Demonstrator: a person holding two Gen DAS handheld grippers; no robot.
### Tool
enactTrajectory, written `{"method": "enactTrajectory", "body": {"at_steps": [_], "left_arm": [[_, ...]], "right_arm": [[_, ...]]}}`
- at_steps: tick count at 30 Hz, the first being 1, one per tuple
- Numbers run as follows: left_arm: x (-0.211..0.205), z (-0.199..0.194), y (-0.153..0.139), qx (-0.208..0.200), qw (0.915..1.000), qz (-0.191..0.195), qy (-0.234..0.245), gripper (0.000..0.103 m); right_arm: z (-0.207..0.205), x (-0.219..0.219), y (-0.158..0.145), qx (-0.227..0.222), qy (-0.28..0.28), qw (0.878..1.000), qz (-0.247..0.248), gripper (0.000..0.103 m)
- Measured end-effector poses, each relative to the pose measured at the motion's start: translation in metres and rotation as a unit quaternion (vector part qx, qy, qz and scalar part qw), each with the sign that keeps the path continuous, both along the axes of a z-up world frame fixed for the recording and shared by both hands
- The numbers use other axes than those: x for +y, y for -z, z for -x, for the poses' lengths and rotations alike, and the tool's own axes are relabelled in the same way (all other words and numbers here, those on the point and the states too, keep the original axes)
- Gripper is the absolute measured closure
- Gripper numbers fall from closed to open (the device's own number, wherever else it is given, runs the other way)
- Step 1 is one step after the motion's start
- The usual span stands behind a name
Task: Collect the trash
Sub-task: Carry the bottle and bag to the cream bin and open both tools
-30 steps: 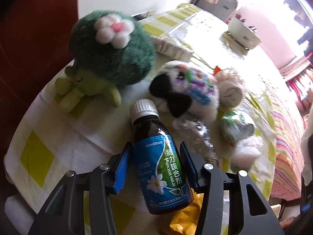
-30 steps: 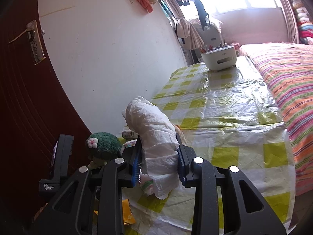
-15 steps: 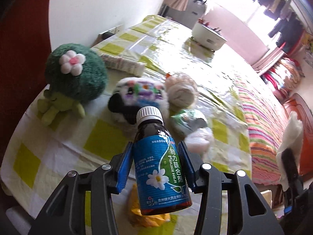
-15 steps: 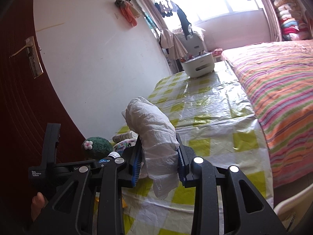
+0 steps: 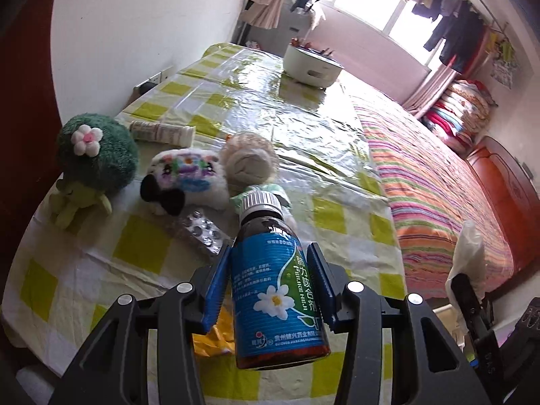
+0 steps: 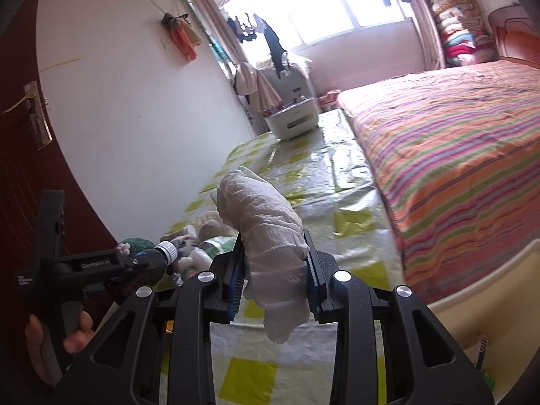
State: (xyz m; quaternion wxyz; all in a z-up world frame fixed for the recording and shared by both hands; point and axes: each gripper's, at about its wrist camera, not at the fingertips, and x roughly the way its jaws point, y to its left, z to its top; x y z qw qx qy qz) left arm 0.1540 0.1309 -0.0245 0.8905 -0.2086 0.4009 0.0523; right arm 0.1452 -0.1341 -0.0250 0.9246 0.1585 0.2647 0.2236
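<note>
My left gripper (image 5: 270, 281) clamped on brown syrup bottle (image 5: 276, 290), blue pads pressing both label sides, cap pointing away from me; bottle held in air above checkered table (image 5: 141, 249), over blister pack (image 5: 199, 233). My right gripper (image 6: 274, 275) nearly closed, pinching crumpled white tissue (image 6: 266, 233) mid-length, ends sticking out above and below pads, clear of table.

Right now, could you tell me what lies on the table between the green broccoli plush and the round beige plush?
In the left wrist view, a white plush with black ears and coloured markings lies between the broccoli plush and the beige plush.
</note>
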Motion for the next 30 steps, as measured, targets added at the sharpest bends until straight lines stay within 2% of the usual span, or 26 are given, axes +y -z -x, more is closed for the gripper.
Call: {"method": "enactTrajectory", "body": {"at_steps": [6, 16, 23, 30], "left_arm": [[-0.024, 0.003, -0.003, -0.002, 0.9991, 0.009, 0.040, 0.061], [-0.074, 0.014, -0.011, -0.020, 0.9935, 0.005, 0.112, 0.062], [-0.111, 0.018, -0.011, -0.023, 0.9822, 0.026, 0.185, 0.062], [-0.147, 0.024, -0.013, -0.032, 0.9726, 0.017, 0.229, 0.062]], "right_arm": [[0.017, -0.037, 0.010, 0.009, 0.066, 0.998, -0.002, 0.072], [0.041, -0.085, 0.023, 0.019, 0.164, 0.986, 0.019, 0.072], [0.057, -0.110, 0.028, 0.026, 0.212, 0.977, 0.030, 0.072], [0.069, -0.135, 0.033, 0.037, 0.251, 0.967, 0.025, 0.068]]}}
